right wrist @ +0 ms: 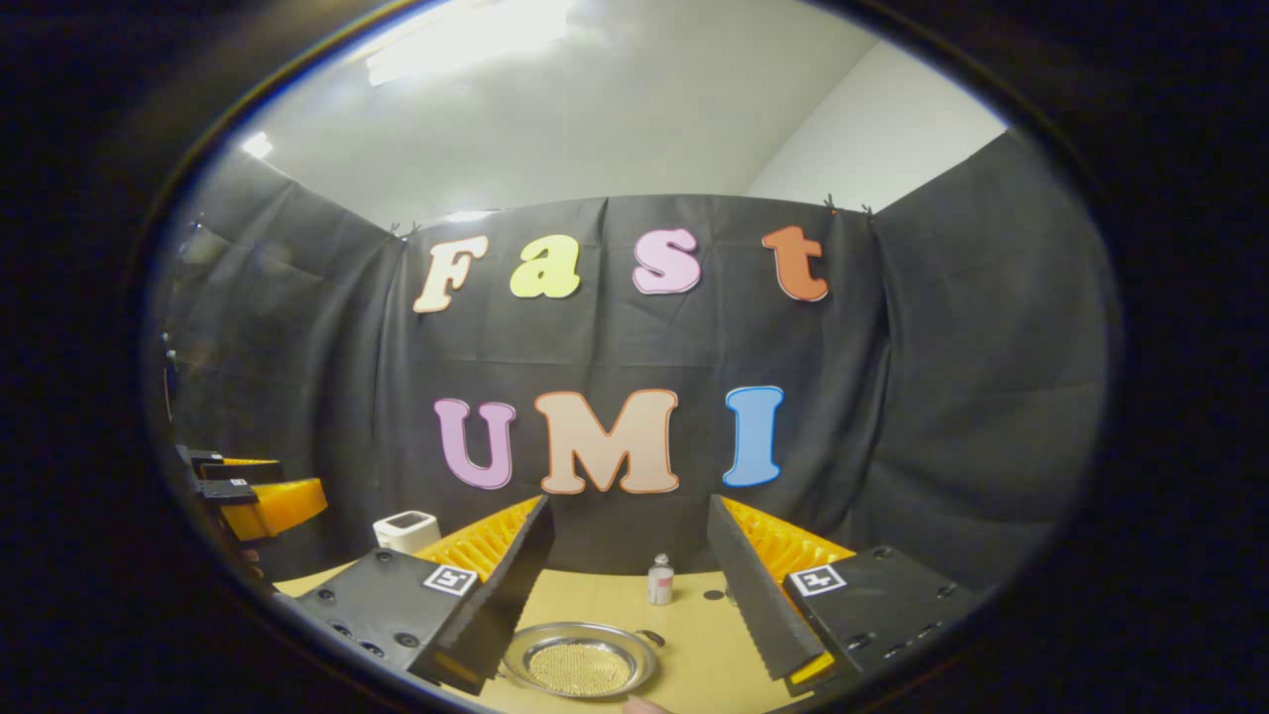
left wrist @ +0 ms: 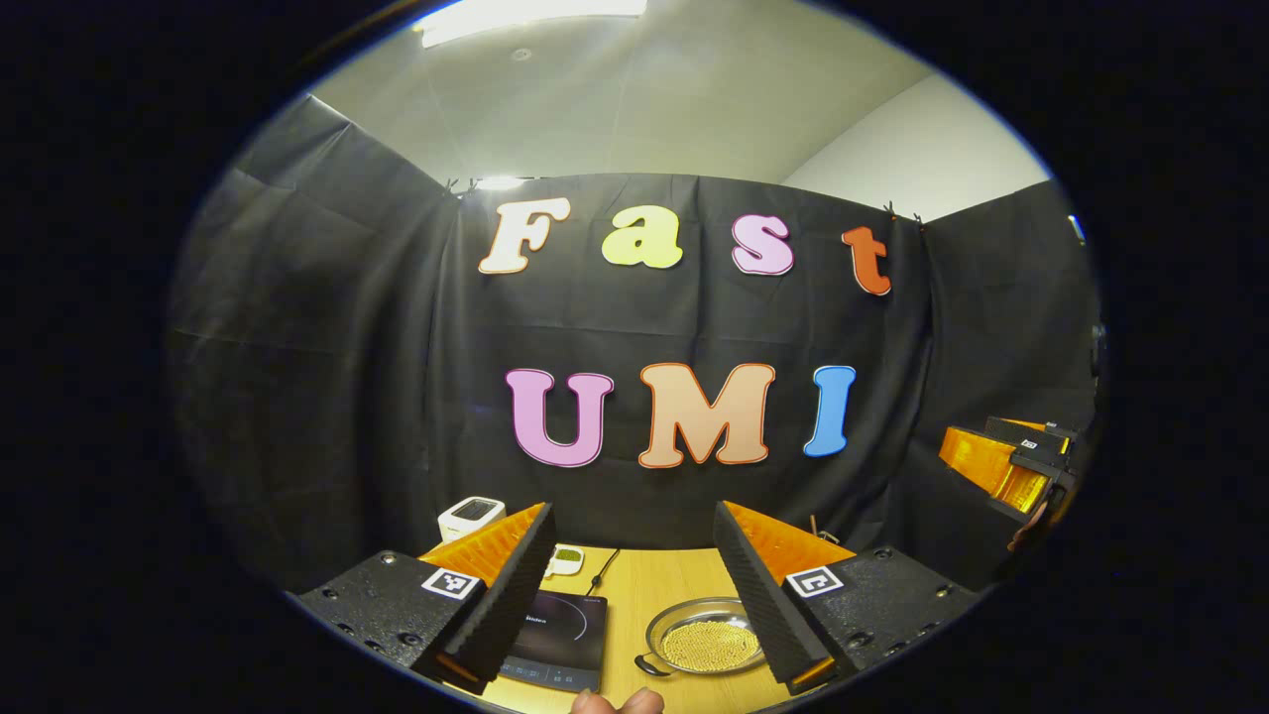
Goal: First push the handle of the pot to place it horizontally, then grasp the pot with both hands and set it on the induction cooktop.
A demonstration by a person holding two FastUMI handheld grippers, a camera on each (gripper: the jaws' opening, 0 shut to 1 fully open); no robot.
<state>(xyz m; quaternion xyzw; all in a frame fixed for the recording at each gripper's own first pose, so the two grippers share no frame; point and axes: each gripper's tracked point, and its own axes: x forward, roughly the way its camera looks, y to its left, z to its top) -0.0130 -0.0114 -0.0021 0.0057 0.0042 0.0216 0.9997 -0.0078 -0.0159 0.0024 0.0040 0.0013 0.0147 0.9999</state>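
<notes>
A shallow steel pot [left wrist: 706, 641] with small yellow grains inside sits on the wooden table, a dark side handle at its near left. Left of it lies the black induction cooktop [left wrist: 557, 635]. In the left gripper view my left gripper [left wrist: 634, 555] hangs open above both, holding nothing. In the right gripper view the same pot [right wrist: 580, 658] lies low between the fingers of my right gripper [right wrist: 628, 550], which is open and well above it. The other gripper shows far off at each view's edge: the right one [left wrist: 1011, 466] and the left one [right wrist: 248, 496].
A small white device [left wrist: 471, 514] stands at the table's back left, also seen as the white device [right wrist: 406, 531]. A little bottle [right wrist: 660, 580] stands behind the pot. A cable [left wrist: 601, 570] runs back from the cooktop. Black cloth walls close the booth.
</notes>
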